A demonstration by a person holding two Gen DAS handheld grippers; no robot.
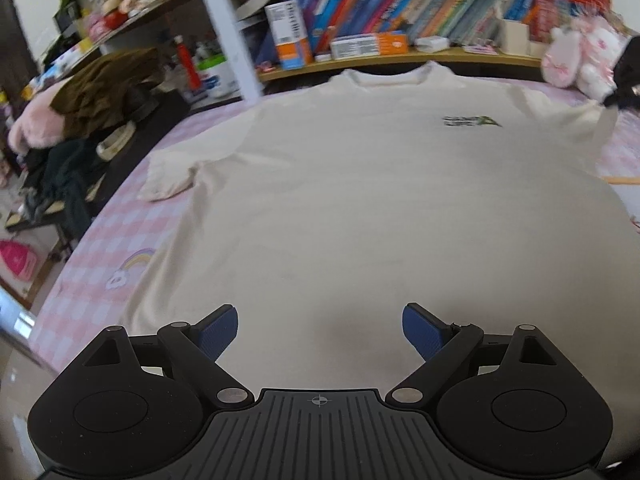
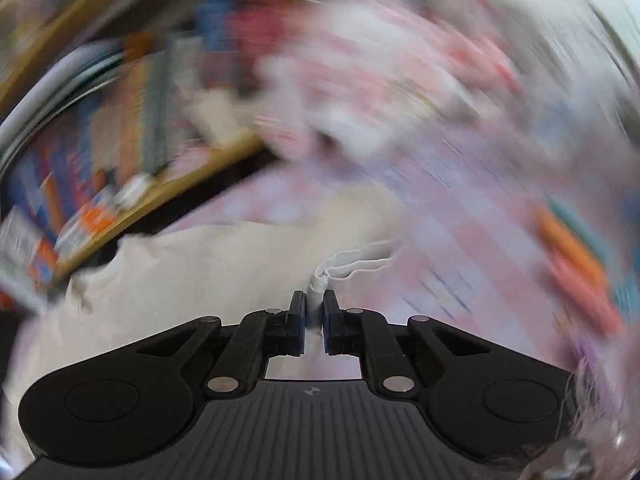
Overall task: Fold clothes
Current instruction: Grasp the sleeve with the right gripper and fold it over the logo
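A cream T-shirt (image 1: 360, 200) with a small chest print lies spread face up on the pink checked bed sheet (image 1: 116, 240), collar at the far side. My left gripper (image 1: 320, 328) hovers over the shirt's near part, open, with nothing between its blue pads. At the far right my right gripper (image 1: 622, 88) shows as a dark shape at the lifted tip of the shirt's sleeve (image 1: 606, 120). The right wrist view is badly blurred; there my right gripper (image 2: 315, 300) is shut on the bunched edge of that sleeve (image 2: 352, 264).
A shelf of books (image 1: 400, 8) runs along the far side of the bed. Pink plush toys (image 1: 576, 56) sit at the far right. A white post (image 1: 228, 28) stands at the far left corner. A heap of dark clothes (image 1: 100, 96) lies off the bed's left edge.
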